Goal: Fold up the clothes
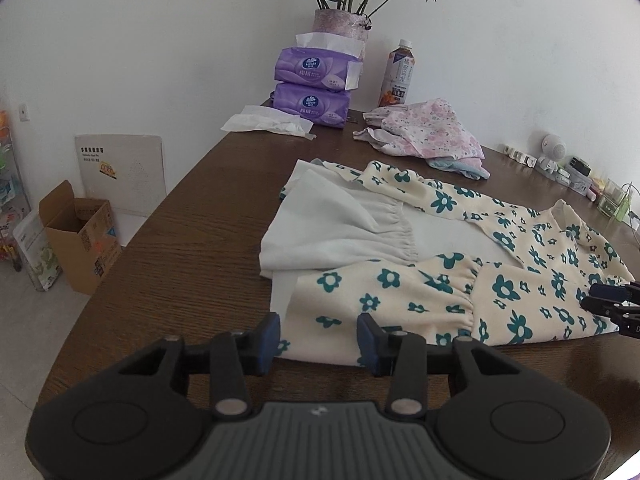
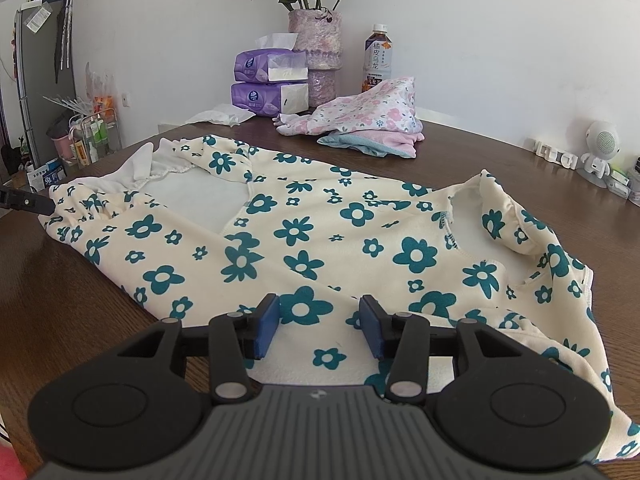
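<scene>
Cream flowery top (image 2: 320, 232) is lying flat on the wooden tabletop (image 2: 80, 320), sleeves tucked inward, looks like so it folds neatly. Left gripper (image 1: 318, 338) sits at the sleeve cuff, right gripper (image 2: 319, 326) over the body edge. Both jaws apart, clamping nothing yet.

Walls: plain white (image 1: 140, 40), small wall switch (image 1: 24, 112)
Floor: light tile (image 1: 24, 320)
Furniture: dark wood-grain table (image 1: 180, 240) — tall grey fridge (image 2: 44, 88) at far left
Light: soft, even daylight
</scene>
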`<state>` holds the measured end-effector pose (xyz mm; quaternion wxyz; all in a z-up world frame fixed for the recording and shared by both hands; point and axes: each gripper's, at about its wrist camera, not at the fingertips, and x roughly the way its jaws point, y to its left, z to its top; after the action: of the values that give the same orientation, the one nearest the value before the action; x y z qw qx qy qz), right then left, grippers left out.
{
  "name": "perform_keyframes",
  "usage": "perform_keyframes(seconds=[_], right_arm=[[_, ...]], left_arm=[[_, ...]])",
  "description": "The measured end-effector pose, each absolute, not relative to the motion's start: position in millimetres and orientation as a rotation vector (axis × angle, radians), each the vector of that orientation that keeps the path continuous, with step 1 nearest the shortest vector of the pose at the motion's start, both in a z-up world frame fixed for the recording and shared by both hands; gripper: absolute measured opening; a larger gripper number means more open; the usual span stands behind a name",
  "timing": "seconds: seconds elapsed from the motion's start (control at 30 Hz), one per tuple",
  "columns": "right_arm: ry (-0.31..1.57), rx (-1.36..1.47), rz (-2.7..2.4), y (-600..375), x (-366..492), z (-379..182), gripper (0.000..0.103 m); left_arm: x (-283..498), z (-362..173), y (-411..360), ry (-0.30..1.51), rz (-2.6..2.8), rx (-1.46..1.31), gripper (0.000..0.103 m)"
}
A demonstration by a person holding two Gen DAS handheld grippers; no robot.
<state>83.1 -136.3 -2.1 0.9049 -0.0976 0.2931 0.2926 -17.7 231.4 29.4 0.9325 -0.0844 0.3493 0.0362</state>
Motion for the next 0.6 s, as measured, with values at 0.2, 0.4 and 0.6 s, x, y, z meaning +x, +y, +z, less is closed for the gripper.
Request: perform_keyframes(seconds=[0.2,0.4,0.6], right_arm=[[0.605,-0.204,0.601,-136,83,-2,0.046],[0.605,-0.205,0.599,-136,83,-2,0.047],[0.605,-0.205,0.598,-136,83,-2,0.047]], left_arm=[[-18,25,232,0.723,0.097,-0.149,0.039],[-18,24,229,0.711,0.107,-0.105,0.009],[-14,24,217,0.676,0.135,-0.005,0.003]])
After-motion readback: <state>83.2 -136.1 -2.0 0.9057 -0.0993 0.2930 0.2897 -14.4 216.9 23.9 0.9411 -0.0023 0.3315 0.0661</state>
